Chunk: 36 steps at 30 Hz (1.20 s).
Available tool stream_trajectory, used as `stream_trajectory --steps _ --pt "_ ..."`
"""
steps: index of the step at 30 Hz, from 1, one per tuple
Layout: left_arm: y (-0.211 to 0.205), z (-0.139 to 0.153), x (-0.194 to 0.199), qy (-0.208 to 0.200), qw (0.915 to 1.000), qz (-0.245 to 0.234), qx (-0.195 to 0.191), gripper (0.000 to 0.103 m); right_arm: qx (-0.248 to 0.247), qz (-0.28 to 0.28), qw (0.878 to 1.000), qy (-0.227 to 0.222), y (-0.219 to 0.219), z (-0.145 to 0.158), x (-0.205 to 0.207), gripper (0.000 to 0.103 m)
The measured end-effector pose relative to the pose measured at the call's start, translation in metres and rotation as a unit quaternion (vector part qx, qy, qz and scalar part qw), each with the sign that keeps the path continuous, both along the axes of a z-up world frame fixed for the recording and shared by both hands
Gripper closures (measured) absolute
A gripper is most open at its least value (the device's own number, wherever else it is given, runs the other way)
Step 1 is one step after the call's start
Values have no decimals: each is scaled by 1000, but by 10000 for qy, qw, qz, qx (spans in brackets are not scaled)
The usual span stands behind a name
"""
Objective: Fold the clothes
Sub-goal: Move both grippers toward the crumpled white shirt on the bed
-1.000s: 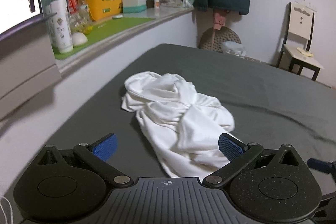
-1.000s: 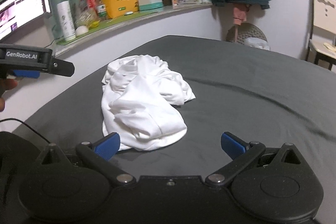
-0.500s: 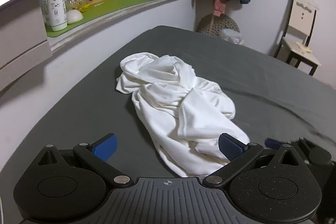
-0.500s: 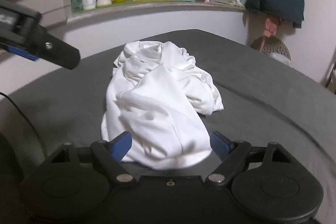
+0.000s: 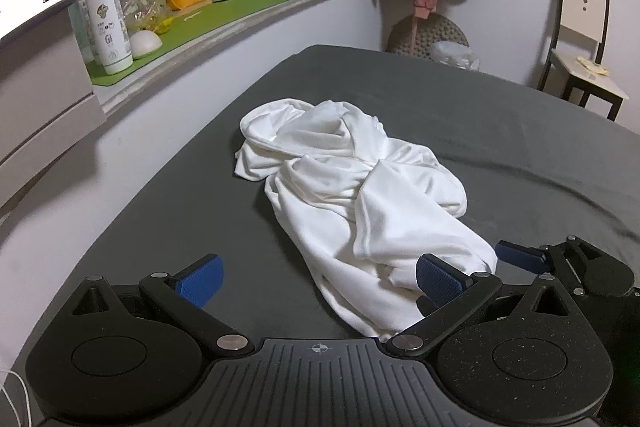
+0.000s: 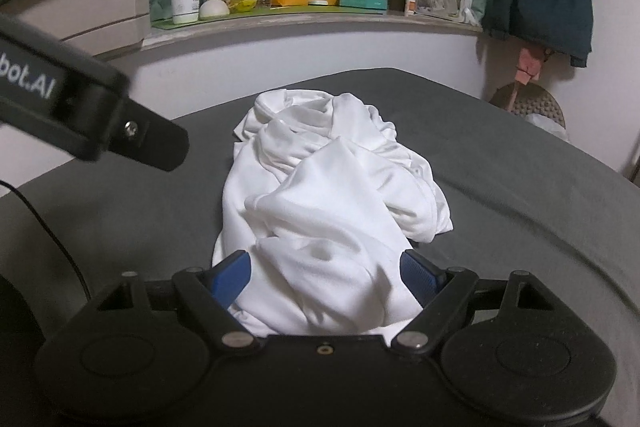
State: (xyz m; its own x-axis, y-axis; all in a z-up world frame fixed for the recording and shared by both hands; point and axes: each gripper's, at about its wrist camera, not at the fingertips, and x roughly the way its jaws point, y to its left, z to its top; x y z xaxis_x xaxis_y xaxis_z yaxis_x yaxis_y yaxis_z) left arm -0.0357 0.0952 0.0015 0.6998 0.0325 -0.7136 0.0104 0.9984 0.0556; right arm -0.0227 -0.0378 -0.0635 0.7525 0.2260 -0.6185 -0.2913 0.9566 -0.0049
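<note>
Crumpled white shirt point(image 5: 352, 195) lies on a grey bed point(image 5: 520, 147), its near end between the spread fingers of the right gripper point(image 6: 326, 273), while the left gripper point(image 5: 320, 283), also spread wide, hovers beside the same end.

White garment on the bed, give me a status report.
Left gripper open, short of it. Right gripper open, fingers straddling near end of white garment, crumpled, unfolded. Nothing in the way.
</note>
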Motion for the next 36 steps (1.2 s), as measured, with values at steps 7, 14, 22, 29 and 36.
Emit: stream_trajectory --steps 7,14,22,29,36 --pt "-2 -1 0 -9 10000 34 30 0 -27 7 10000 8 -12 13 -7 21" --pt "-2 0 2 -14 9999 69 83 0 1 -106 9999 24 -14 15 -6 21" --pt "1 -2 5 67 9996 241 159 0 61 -486 9985 231 -19 18 1 21" --pt "-4 -3 9 143 9994 173 276 0 168 -852 9951 481 -27 25 5 21" --pt "-9 -9 18 472 9985 5 289 0 148 -898 9948 463 -32 32 2 21"
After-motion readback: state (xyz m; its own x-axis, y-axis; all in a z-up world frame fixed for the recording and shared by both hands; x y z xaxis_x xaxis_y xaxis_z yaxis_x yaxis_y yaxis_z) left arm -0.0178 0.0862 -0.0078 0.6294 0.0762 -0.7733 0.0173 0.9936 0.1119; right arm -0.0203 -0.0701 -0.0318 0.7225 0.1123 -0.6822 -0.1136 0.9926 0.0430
